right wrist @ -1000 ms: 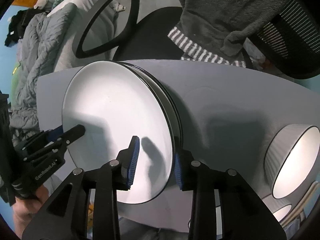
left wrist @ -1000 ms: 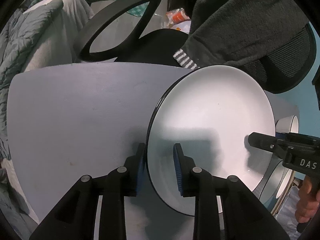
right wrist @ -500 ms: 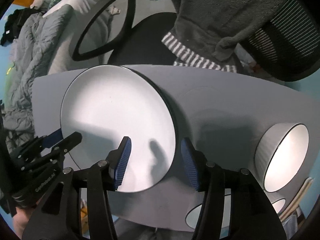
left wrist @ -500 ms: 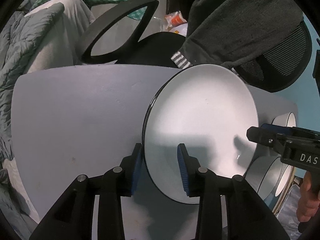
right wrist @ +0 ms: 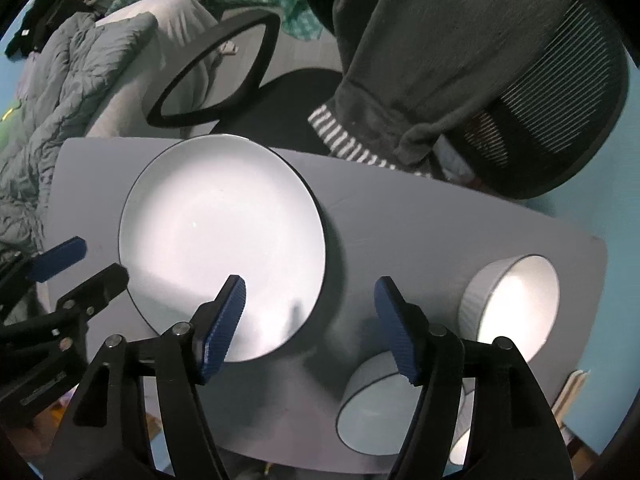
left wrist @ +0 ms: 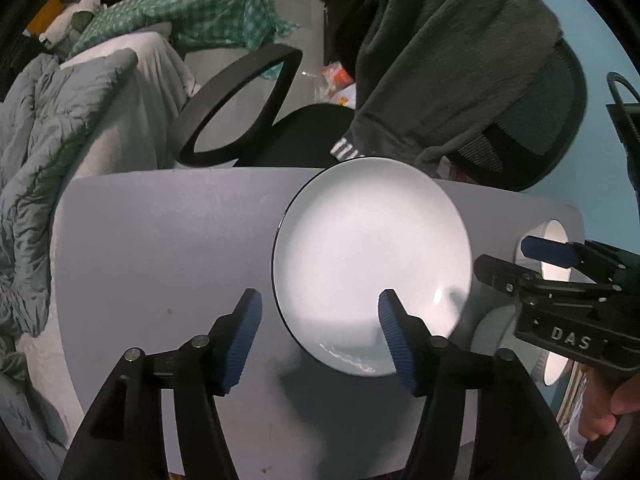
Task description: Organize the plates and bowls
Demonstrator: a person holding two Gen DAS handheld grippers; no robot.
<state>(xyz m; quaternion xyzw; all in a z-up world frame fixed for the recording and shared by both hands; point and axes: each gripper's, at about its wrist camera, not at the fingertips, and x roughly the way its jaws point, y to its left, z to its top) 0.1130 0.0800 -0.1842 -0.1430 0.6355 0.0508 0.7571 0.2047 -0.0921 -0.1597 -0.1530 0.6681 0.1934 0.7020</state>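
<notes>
A white plate with a dark rim [left wrist: 372, 264] lies flat on the grey table [left wrist: 160, 240], on top of a stack [right wrist: 222, 236]. My left gripper [left wrist: 318, 320] hangs above the plate's near left rim. Its jaws are opening and the pads are clear of the plate. My right gripper [right wrist: 310, 300] hangs above the plate's right rim, jaws also opening, nothing pressed between them. Each gripper shows in the other's view: the right gripper [left wrist: 508, 258] and the left gripper [right wrist: 96, 262]. Two white ribbed bowls [right wrist: 516, 304] [right wrist: 372, 408] stand right of the plates.
A black office chair [right wrist: 560, 100] with a grey garment [left wrist: 440, 60] draped over it stands behind the table, its armrest [left wrist: 236, 104] near the far edge. Bedding [left wrist: 60, 140] lies to the left. The table's left part [right wrist: 80, 184] is bare.
Both grippers let go of the plate's rim, spread their jaws wide and rose. The plate, tilted before, now rests flat on the stack.
</notes>
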